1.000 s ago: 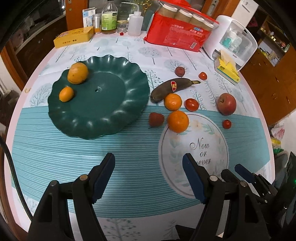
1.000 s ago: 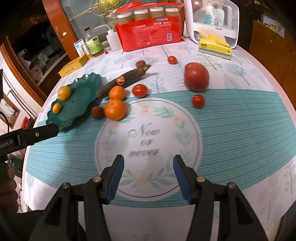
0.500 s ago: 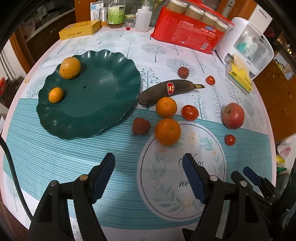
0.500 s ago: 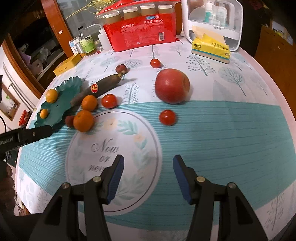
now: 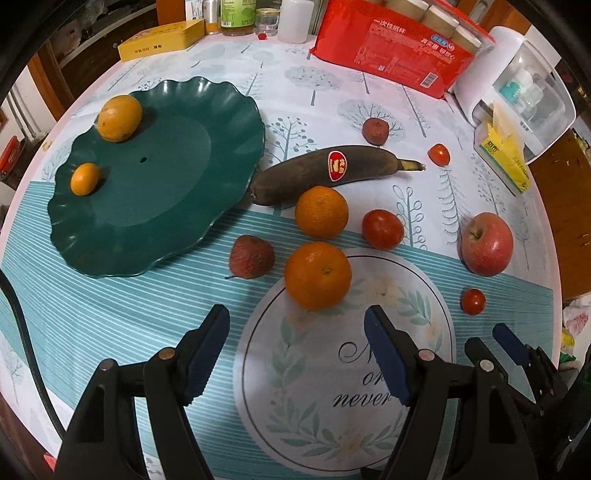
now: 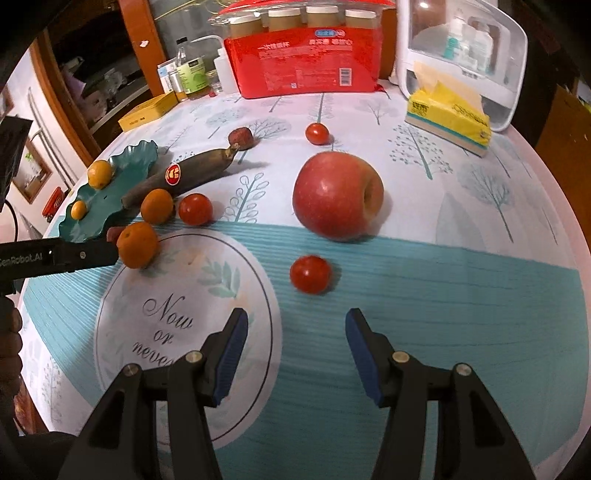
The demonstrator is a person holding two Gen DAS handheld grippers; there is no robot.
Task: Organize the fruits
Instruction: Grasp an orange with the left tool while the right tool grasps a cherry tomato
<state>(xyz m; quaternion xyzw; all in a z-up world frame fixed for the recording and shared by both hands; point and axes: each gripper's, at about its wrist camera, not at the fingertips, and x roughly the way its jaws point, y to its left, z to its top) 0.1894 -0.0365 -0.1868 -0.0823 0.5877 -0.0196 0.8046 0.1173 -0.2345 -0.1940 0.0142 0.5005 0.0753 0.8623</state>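
A dark green scalloped plate (image 5: 155, 206) holds an orange fruit (image 5: 119, 117) and a small orange one (image 5: 85, 178). Loose on the tablecloth lie a blackened banana (image 5: 325, 177), two oranges (image 5: 318, 275) (image 5: 321, 216), a lychee (image 5: 251, 256), a second lychee (image 5: 375, 130), tomatoes (image 5: 382, 229) (image 5: 472, 301) (image 5: 439, 154) and a red apple (image 5: 487, 243). My left gripper (image 5: 295, 321) is open just short of the near orange. My right gripper (image 6: 293, 321) is open, empty, just short of a small tomato (image 6: 309, 274), with the apple (image 6: 338, 195) beyond it.
At the table's far edge stand a red pack of cups (image 5: 391, 48), bottles (image 5: 236, 16), a yellow box (image 5: 160, 40), a white appliance (image 5: 517, 92) and a yellow tissue pack (image 5: 504, 158). A hand (image 6: 9, 332) shows at the left edge of the right wrist view.
Both grippers have moved forward and lower toward the fruit: the near orange now lies close ahead of the left one, the small tomato and apple close ahead of the right. Jaw widths look unchanged.
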